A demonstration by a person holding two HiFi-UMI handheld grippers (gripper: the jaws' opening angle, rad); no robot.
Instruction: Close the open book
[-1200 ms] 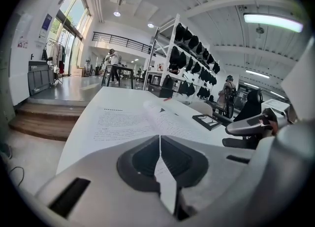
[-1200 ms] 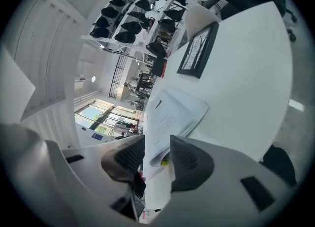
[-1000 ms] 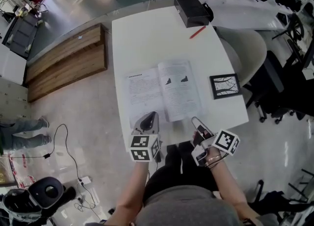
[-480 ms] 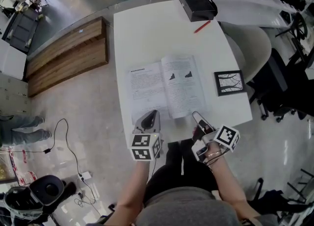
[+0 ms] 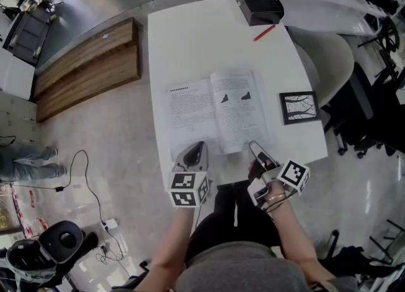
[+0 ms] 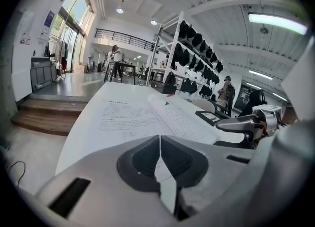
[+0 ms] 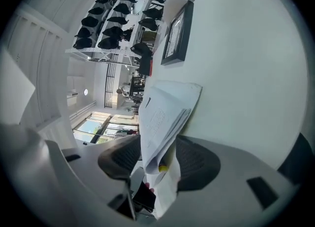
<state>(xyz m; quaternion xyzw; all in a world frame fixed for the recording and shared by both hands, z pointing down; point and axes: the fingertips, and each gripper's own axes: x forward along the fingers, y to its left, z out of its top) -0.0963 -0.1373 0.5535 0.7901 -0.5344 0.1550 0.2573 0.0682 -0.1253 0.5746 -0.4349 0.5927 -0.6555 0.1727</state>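
Observation:
An open book (image 5: 215,113) lies flat in the middle of the white table (image 5: 190,37), its text pages facing up. My left gripper (image 5: 195,149) rests at the book's near left edge with its jaws shut and nothing between them; the left gripper view shows the pages (image 6: 147,115) just beyond the left gripper (image 6: 158,140). My right gripper (image 5: 254,149) is at the near right corner. In the right gripper view a stack of right-hand pages (image 7: 165,110) stands between the jaws of the right gripper (image 7: 157,157). These jaws are opening, with gaps on both sides of the pages.
A black-framed picture (image 5: 299,107) lies right of the book. A red pen (image 5: 264,32) and a black box (image 5: 256,2) sit at the table's far end. A wooden platform (image 5: 85,69) is on the floor to the left, chairs to the right.
Both hands have stayed at the book's near edge. The right gripper has rolled slightly and its jaws have spread apart around the corner pages.

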